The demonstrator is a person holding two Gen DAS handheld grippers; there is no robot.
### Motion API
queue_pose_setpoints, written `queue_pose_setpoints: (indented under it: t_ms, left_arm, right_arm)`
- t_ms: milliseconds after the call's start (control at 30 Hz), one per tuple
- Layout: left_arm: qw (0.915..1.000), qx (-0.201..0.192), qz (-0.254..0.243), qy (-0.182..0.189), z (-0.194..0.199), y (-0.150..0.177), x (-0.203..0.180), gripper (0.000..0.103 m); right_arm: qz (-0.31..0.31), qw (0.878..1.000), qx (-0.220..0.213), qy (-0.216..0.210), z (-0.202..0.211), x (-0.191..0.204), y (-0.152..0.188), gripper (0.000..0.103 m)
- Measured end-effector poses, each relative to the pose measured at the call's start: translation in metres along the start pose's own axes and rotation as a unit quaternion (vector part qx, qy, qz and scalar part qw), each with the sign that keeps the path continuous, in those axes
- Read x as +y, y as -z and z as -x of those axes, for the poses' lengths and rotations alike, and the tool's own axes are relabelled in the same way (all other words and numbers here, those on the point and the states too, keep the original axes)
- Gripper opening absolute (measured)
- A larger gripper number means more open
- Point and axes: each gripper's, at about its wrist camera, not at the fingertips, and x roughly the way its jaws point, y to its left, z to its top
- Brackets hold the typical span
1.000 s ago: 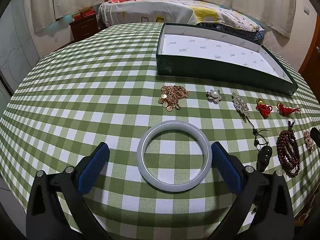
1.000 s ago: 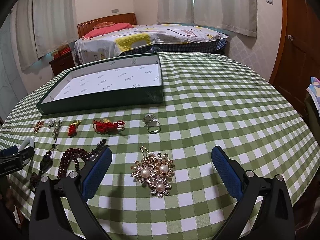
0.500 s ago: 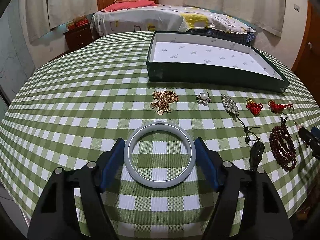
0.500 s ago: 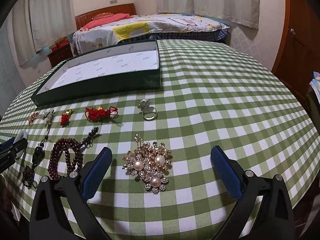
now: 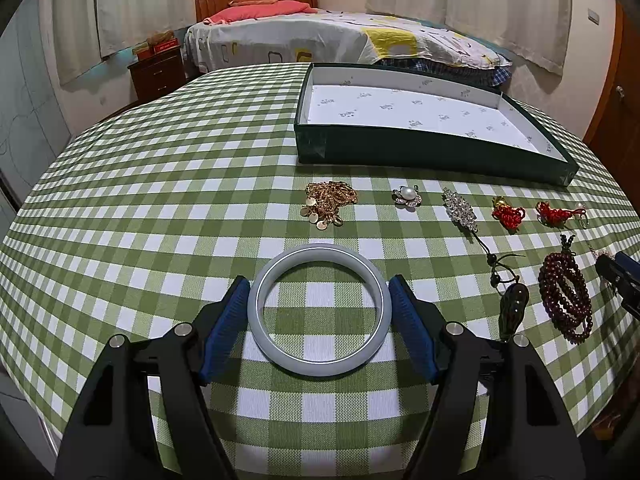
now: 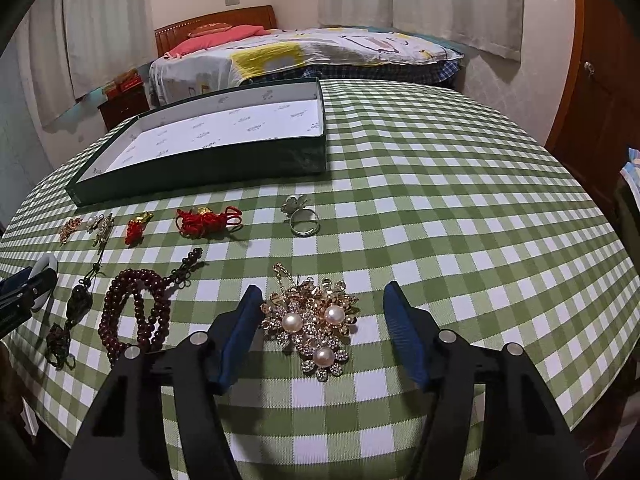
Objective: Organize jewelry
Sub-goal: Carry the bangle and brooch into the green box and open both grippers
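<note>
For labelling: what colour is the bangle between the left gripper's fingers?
Pale grey-white bangle, clearest in the left wrist view.

The left gripper (image 5: 319, 308) clamps the pale bangle (image 5: 319, 309) flat on the green checked tablecloth (image 5: 160, 208), blue pads (image 5: 224, 328) pressing both sides. Beyond lie a gold chain (image 5: 329, 203), pearl brooch (image 5: 407, 195) and the green box (image 5: 432, 152).

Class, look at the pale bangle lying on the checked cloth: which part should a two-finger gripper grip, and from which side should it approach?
The pale bangle lies flat, so grip its outer rim at two opposite points, coming down from above at a slant. The left gripper shows it: its blue pads press the ring's left and right sides. The round, smooth rim would probably slip unless the grip runs straight across the widest part.
</note>
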Motion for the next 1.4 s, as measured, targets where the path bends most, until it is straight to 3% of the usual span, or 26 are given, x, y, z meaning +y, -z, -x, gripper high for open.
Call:
queue_pose_setpoints:
  t_ms: [167, 300, 933, 1167, 1400]
  left_arm:
    - [1.0000, -0.001, 0.000, 0.000, 0.000, 0.000, 0.000, 0.069]
    - [1.0000, 0.000, 0.001, -0.001, 0.000, 0.000, 0.001, 0.069]
    - [0.9999, 0.000, 0.013, -0.001, 0.004, 0.001, 0.005, 0.069]
    - [0.9996, -0.024, 0.018, -0.001, 0.019, -0.007, 0.005, 0.069]
    - [0.9974, -0.069, 0.018, 0.007, 0.048, -0.036, 0.000, 0.069]
  right_arm:
    - [0.003, 1.000, -0.003, -0.002, 0.004, 0.000, 0.004, 0.062]
    - [0.008, 1.000, -0.009, -0.009, 0.009, 0.002, 0.008, 0.048]
    - [0.015, 0.999, -0.033, -0.009, 0.024, 0.006, 0.003, 0.046]
    - [0.017, 0.998, -0.059, -0.016, 0.039, 0.008, -0.009, 0.046]
    - [0.018, 0.994, -0.101, -0.036, 0.060, 0.017, -0.038, 0.046]
